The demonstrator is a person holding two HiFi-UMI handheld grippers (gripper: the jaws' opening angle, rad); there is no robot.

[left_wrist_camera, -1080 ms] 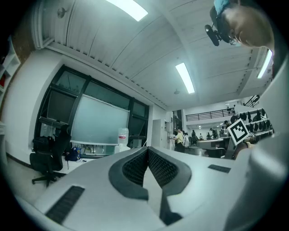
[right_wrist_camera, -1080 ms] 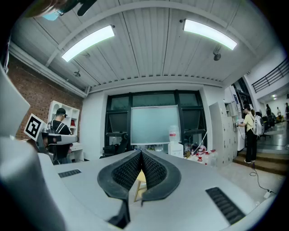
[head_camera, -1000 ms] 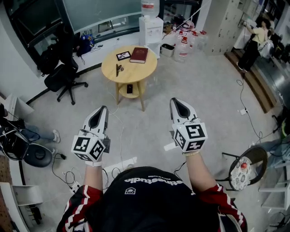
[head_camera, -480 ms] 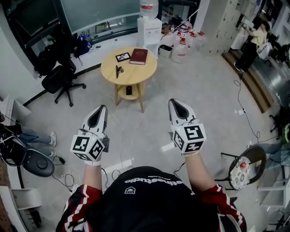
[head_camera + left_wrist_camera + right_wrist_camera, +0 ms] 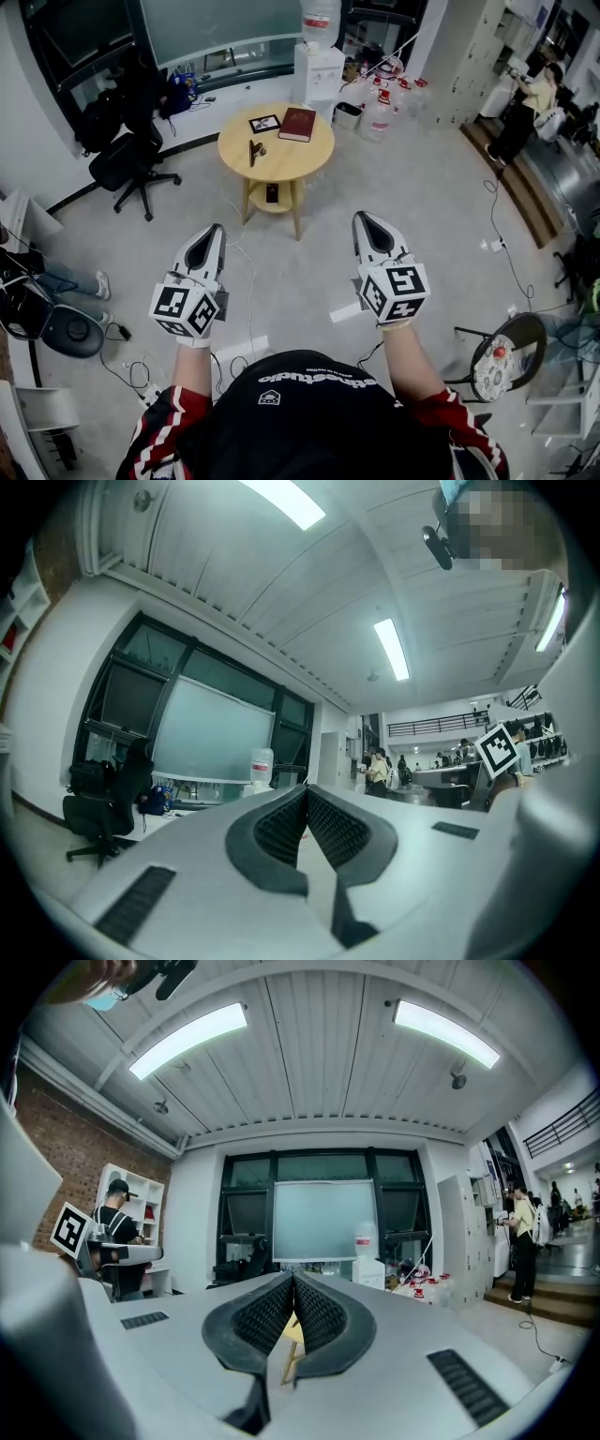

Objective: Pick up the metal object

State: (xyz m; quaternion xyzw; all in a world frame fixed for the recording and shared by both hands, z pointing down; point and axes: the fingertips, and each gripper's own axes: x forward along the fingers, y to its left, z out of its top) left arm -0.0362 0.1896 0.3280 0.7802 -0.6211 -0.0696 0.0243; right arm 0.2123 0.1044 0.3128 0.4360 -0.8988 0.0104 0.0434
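A small dark metal object (image 5: 251, 150) lies on the round wooden table (image 5: 298, 161) ahead of me in the head view, beside a framed picture (image 5: 264, 123) and a dark red book (image 5: 297, 124). My left gripper (image 5: 215, 231) is held level well short of the table, its jaws shut with nothing between them. Level on the right, my right gripper (image 5: 364, 218) has its jaws shut and empty too. In the right gripper view a sliver of the wooden table (image 5: 292, 1333) shows behind the meeting fingertips of the right gripper (image 5: 292, 1277). The left gripper (image 5: 306, 790) fills its own view.
A black office chair (image 5: 128, 159) stands left of the table. A water dispenser (image 5: 316, 66) and several water bottles (image 5: 378, 111) stand behind it. Cables (image 5: 246, 281) run over the floor. A stool (image 5: 497, 354) is at my right. A person (image 5: 529, 101) stands far right.
The table has drawn slightly nearer and shifted right in the head view as I moved forward. Both grippers stay shut and keep their pose.
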